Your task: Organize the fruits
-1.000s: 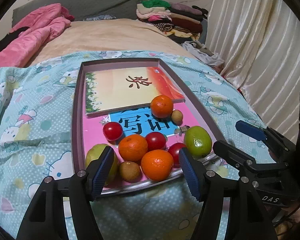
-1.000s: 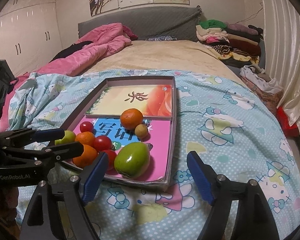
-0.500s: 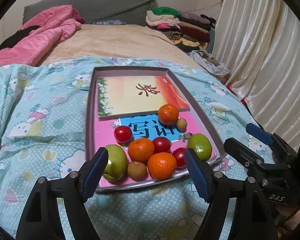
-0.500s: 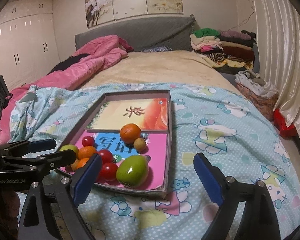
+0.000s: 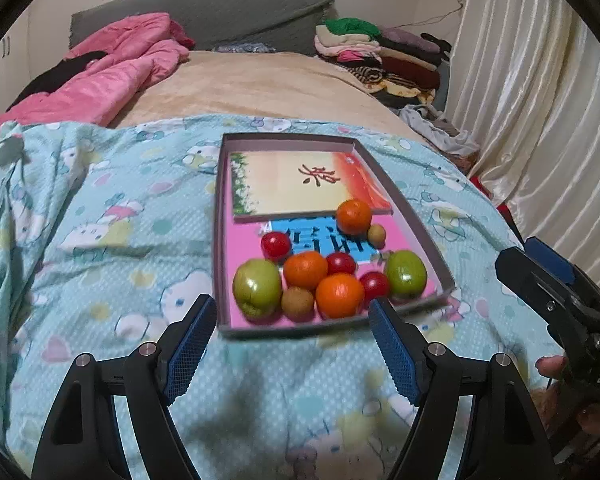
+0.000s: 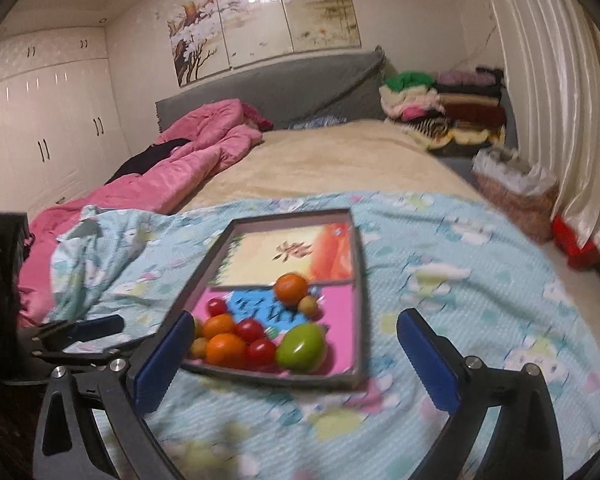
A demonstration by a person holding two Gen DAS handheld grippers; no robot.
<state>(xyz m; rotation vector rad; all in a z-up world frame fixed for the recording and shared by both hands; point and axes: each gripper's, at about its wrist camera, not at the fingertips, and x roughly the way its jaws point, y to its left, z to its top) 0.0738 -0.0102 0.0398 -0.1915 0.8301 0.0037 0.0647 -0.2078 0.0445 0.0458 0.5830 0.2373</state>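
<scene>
The fruits [image 5: 320,276] are gathered at the near end of a shallow tray [image 5: 420,232] laid on a blue bedsheet [image 5: 100,240]. The left gripper [image 5: 290,344] is held open and empty just before the tray. The right gripper [image 6: 296,364] is empty, its jaws opening.

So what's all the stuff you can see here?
oranges: three, orange, in the tray, one farther back
tomatoes: three, red, among the oranges
green fruits: two, at the near corners of the pile
small brown fruits: two
tray: one, grey rim, on the blanket
book: one, yellow and red, at the tray's far end
blanket: one, light blue
quilt: one, pink, left
clothes pile: one, far right
curtain: white, right
left gripper: open, empty
right gripper: opening, empty
</scene>
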